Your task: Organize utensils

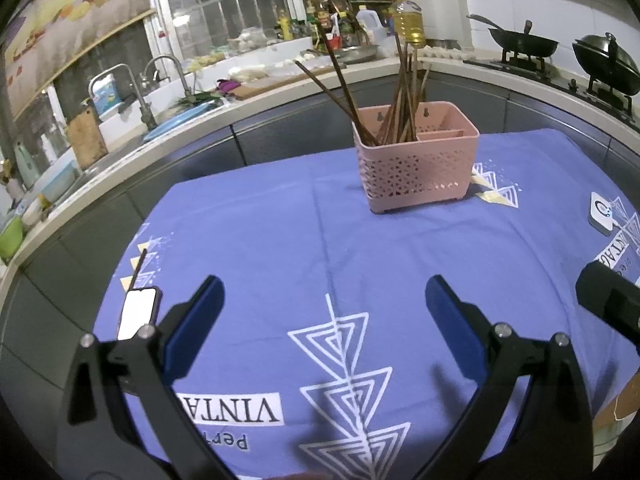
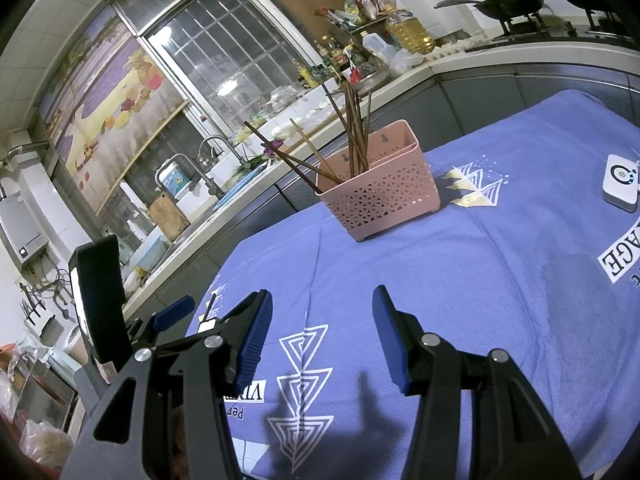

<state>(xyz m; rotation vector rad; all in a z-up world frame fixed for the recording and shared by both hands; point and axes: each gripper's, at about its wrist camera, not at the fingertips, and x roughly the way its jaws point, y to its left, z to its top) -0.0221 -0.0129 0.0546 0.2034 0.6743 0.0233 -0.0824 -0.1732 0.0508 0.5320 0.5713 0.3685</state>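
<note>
A pink perforated utensil basket [image 1: 418,168] stands on the blue tablecloth [image 1: 280,240], with several brown chopsticks [image 1: 404,96] upright in its left compartment. It also shows in the right wrist view [image 2: 380,196], with the chopsticks [image 2: 352,136] leaning out. One loose chopstick [image 1: 139,266] lies at the table's left edge beside a phone [image 1: 138,314]. My left gripper [image 1: 324,300] is open and empty above the cloth. My right gripper [image 2: 322,316] is open and empty, also short of the basket.
A small white device [image 2: 620,180] lies on the cloth at the right. The kitchen counter [image 1: 248,96] with sink, bottles and woks runs behind the table. My left gripper's body [image 2: 100,300] shows at the left of the right wrist view.
</note>
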